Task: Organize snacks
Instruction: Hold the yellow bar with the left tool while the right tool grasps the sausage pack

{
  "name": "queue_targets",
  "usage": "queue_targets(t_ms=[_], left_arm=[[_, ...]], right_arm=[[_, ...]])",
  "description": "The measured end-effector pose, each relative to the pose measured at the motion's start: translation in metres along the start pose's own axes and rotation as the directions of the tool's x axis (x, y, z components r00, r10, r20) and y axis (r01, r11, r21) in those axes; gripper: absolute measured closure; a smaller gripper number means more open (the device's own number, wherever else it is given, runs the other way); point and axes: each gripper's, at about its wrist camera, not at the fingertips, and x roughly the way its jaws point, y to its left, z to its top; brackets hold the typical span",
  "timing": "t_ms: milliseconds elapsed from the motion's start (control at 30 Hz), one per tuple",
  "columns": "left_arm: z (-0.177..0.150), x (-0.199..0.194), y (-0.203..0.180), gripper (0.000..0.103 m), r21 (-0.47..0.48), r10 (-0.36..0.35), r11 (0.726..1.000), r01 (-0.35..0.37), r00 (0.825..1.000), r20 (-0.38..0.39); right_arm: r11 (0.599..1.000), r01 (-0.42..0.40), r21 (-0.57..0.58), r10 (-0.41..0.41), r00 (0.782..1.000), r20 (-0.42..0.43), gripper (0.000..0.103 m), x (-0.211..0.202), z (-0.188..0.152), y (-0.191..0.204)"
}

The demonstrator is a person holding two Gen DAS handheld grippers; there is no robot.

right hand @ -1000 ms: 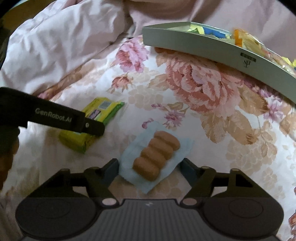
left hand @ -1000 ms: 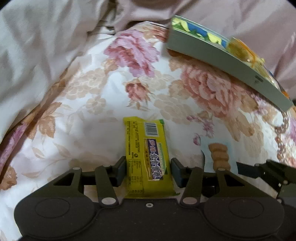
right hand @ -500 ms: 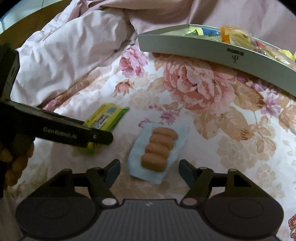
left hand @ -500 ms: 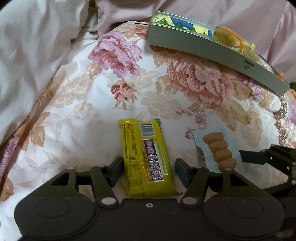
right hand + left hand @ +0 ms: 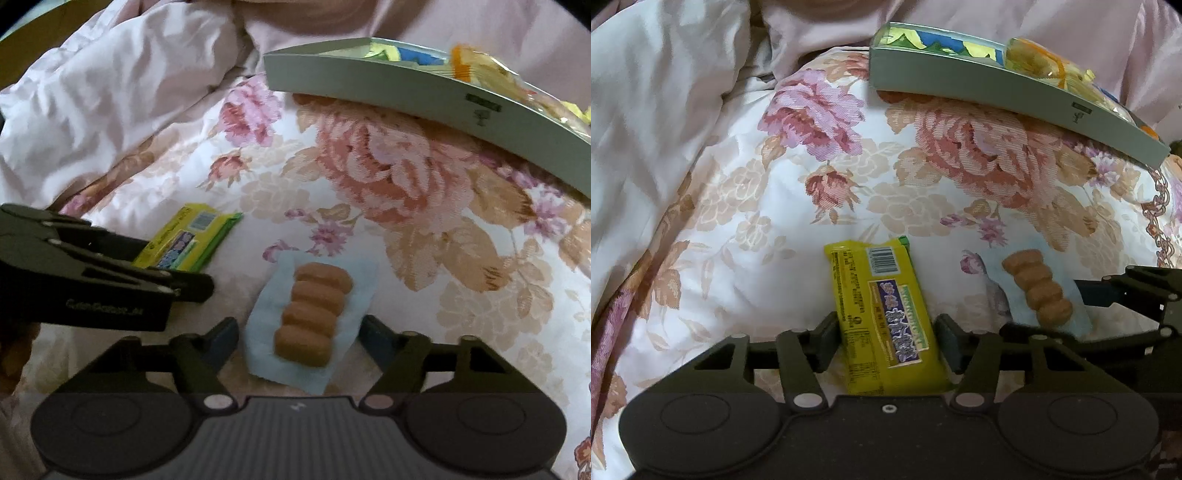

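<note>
A yellow snack bar (image 5: pixel 886 317) lies on the floral bedspread (image 5: pixel 775 229), lengthwise between the fingers of my left gripper (image 5: pixel 886 334). Its jaws are closing and the pads stand right beside the bar's long edges without squeezing it. To its right lies a pale blue packet of brown biscuits (image 5: pixel 314 306). My right gripper (image 5: pixel 297 332) straddles that packet with its jaws closing, a small gap left on each side. The grey tray (image 5: pixel 997 88) sits at the back right.
The grey tray (image 5: pixel 369 77) holds several wrapped snacks in yellow, blue and orange. A crumpled pink duvet (image 5: pixel 110 92) is heaped at the left and behind. In the right wrist view the left gripper's finger (image 5: pixel 192 286) reaches in close to the biscuit packet.
Both pairs of jaws widened half a second ago and have since drawn back in around their snacks. The left view has rolled slightly. The bar and the biscuit packet lie where they were.
</note>
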Motion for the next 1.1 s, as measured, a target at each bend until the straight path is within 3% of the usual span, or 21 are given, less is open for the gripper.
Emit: queue_targets(t_ms=[567,633,700,900,1100], left_arm=[[0.000,-0.005,-0.002,0.054,-0.029,-0.028,0.999,0.030,0.999,0.047],[0.000,-0.005,-0.003,0.054,-0.027,-0.030,0.999,0.032,0.998,0.049],[0.000,-0.005,-0.004,0.054,-0.020,-0.027,0.999,0.028,0.998,0.049],[0.000,-0.004,-0.004,0.054,-0.026,-0.029,0.999,0.031,0.998,0.050],[0.000,-0.006,-0.001,0.054,-0.055,-0.040,0.998,0.043,0.997,0.061]], right_arm=[[1.000,-0.009,0.013,0.008,0.999,0.045,0.055,-0.005,0.001,-0.002],[1.000,-0.006,0.020,0.005,0.999,0.052,0.061,-0.006,0.001,-0.003],[1.000,0.001,0.029,-0.003,0.998,0.063,0.080,-0.007,0.001,-0.004],[0.993,-0.057,0.100,0.050,0.996,0.071,0.080,-0.006,0.002,-0.016],[0.973,-0.145,0.180,0.127,0.986,0.110,0.065,-0.007,0.002,-0.029]])
